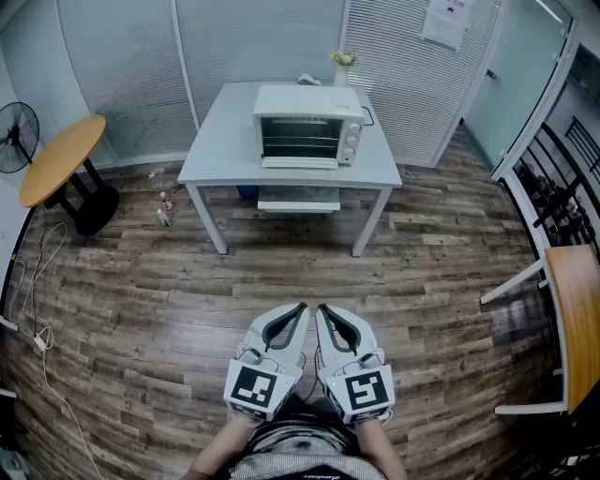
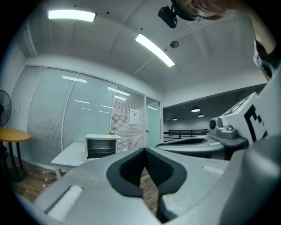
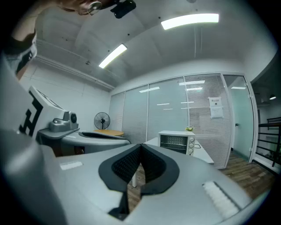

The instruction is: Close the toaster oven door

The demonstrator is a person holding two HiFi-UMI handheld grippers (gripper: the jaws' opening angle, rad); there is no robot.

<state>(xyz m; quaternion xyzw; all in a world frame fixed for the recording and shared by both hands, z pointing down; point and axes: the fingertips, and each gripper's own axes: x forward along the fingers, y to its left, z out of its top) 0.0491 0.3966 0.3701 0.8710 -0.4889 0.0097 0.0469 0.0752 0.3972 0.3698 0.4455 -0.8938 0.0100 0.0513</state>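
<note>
Toaster oven (image 1: 305,127) near front edge of table (image 1: 220,155); wood floor (image 1: 187,291) stretches before it.

A white table (image 1: 220,155) stood at twelve o'clock on the wood-plank floor (image 1: 141,309), with a small yellow-flowered plant (image 1: 343,59) at its far edge. At ten o'clock was a round wooden table (image 1: 58,159) on a black base, and a black fan (image 1: 17,136) was just beyond it. Loose cables (image 1: 36,281) trailed over the floor at eight o'clock. A wooden desk top (image 1: 577,314) sat at three o'clock. A paper notice (image 1: 443,22) hung on the blinds at one o'clock.
</note>
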